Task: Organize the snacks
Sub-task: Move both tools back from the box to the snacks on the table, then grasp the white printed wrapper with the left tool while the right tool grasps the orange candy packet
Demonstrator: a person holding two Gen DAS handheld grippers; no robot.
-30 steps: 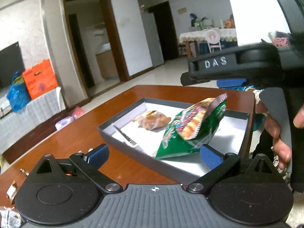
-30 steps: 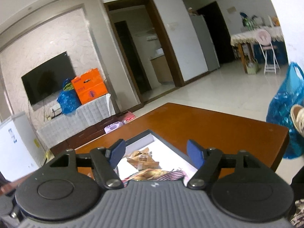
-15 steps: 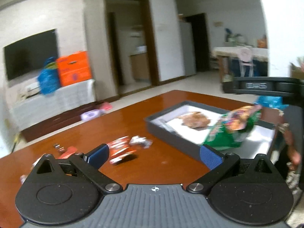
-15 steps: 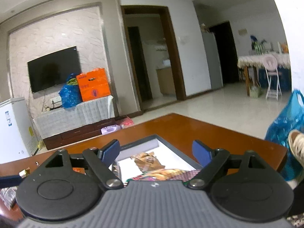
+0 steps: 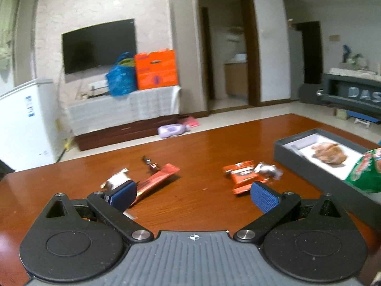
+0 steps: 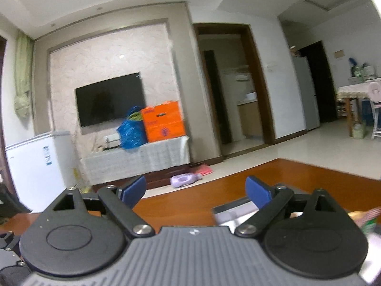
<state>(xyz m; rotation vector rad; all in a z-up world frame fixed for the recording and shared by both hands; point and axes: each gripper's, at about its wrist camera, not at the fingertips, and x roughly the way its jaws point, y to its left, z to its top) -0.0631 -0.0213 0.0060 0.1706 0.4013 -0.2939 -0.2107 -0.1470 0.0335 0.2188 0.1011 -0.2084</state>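
1. The step in hand looks like a reach for the next loose snack, since several packets still lie on the table (image 5: 204, 147) outside the grey tray (image 5: 307, 159).
2. The left tongs (image 5: 194, 194) stand spread with nothing between the blue pads; they hang above the table, low in the left wrist view.
3. The right tongs (image 6: 195, 190) are also spread and empty. Their jaws have just been opening wider, and no snack sits between them.
4. In the left wrist view, a red wrapper (image 5: 158, 178) lies just beyond the left pad, with a small silver-wrapped sweet (image 5: 116, 178) beside it. An orange packet (image 5: 245, 175) and a crinkled silver wrapper (image 5: 268, 169) lie just beyond the right pad.
5. The tray sits at the right edge of that view, holding a brown snack (image 5: 329, 153) and a green chip bag (image 5: 364, 174).
6. To do the step well, the left tongs should settle over a single packet, line the pads across its narrow side, then descend squarely.
7. Flat wrappers will probably slide, so the pads should meet the table lightly before closing.
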